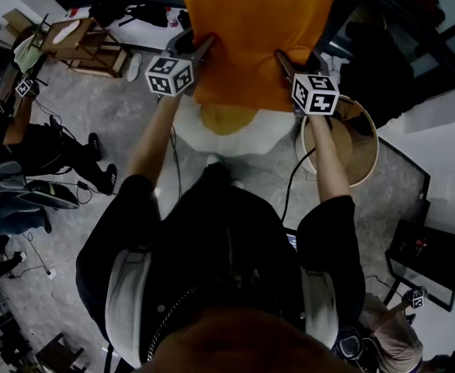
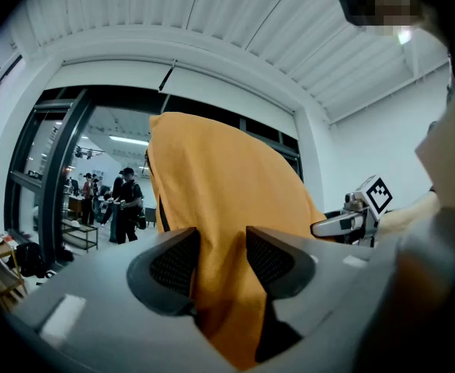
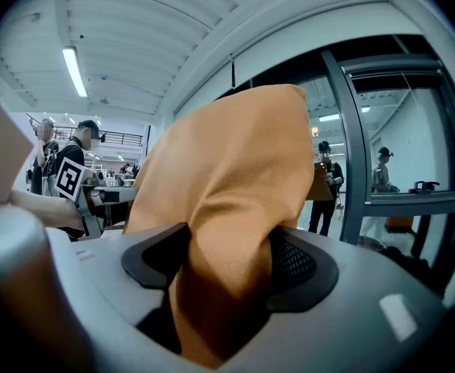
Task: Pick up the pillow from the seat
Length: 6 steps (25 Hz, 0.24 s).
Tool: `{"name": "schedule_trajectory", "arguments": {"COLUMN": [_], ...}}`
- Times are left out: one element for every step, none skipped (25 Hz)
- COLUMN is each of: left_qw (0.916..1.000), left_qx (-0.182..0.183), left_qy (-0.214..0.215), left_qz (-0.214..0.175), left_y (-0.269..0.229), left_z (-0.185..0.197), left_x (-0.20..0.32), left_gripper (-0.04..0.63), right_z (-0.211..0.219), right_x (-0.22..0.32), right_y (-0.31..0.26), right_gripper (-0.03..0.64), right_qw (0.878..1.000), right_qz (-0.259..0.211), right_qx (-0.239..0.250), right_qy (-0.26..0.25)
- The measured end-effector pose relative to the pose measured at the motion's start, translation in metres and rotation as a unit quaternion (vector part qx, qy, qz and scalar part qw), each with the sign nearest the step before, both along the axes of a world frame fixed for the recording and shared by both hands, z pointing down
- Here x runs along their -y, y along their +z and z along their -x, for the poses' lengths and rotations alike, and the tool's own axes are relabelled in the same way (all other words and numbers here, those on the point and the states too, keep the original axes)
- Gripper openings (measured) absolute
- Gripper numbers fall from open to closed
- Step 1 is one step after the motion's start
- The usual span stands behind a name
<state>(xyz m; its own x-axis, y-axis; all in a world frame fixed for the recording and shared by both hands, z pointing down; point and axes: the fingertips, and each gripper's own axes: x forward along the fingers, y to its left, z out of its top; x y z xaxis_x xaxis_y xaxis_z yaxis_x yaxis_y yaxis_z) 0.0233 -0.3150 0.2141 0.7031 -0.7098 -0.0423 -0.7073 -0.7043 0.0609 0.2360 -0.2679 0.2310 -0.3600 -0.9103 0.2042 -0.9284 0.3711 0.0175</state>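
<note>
I have the orange pillow (image 1: 251, 37) hanging between both hands, and it looks lifted off the white seat (image 1: 270, 140). The left gripper (image 1: 199, 51) and right gripper (image 1: 287, 62) have their jaws clenched on bunched cover fabric. My worry is that I'm only pinching cloth. If either fold slips, that side sags and the pillow drops.

Orange pillow (image 1: 255, 33), soft fabric, held aloft, near edge bunched at both lower corners
</note>
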Motion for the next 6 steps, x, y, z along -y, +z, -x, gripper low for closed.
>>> {"name": "schedule_trajectory", "arguments": {"left_qw": [1.0000, 1.0000, 1.0000, 1.0000, 1.0000, 1.0000], "left_qx": [0.000, 0.000, 0.000, 0.000, 0.000, -0.001], "left_qy": [0.000, -0.001, -0.001, -0.001, -0.001, -0.001], "left_qz": [0.000, 0.000, 0.001, 0.001, 0.001, 0.001], "left_y": [-0.0012, -0.0026, -0.0036, -0.0040, -0.0039, -0.0037], "left_z": [-0.0017, -0.0040, -0.0060, -0.0071, -0.0077, -0.0081], "left_x": [0.0006, 0.0012, 0.0016, 0.0017, 0.0017, 0.0017], "left_gripper": [0.199, 0.198, 0.198, 0.198, 0.198, 0.198], "right_z": [-0.0017, -0.0041, -0.0061, -0.0073, -0.0079, -0.0083], "right_x": [0.0007, 0.0013, 0.0015, 0.0015, 0.0013, 0.0011], "right_y": [-0.0009, -0.0018, -0.0023, -0.0023, -0.0020, -0.0016], "right_gripper": [0.321, 0.322, 0.321, 0.321, 0.321, 0.321], "right_qw": [1.000, 1.000, 1.000, 1.000, 1.000, 1.000], "right_qz": [0.001, 0.001, 0.002, 0.003, 0.003, 0.004], "right_qx": [0.001, 0.001, 0.002, 0.002, 0.003, 0.003], "right_qy": [0.000, -0.001, -0.001, -0.001, -0.001, 0.000]}}
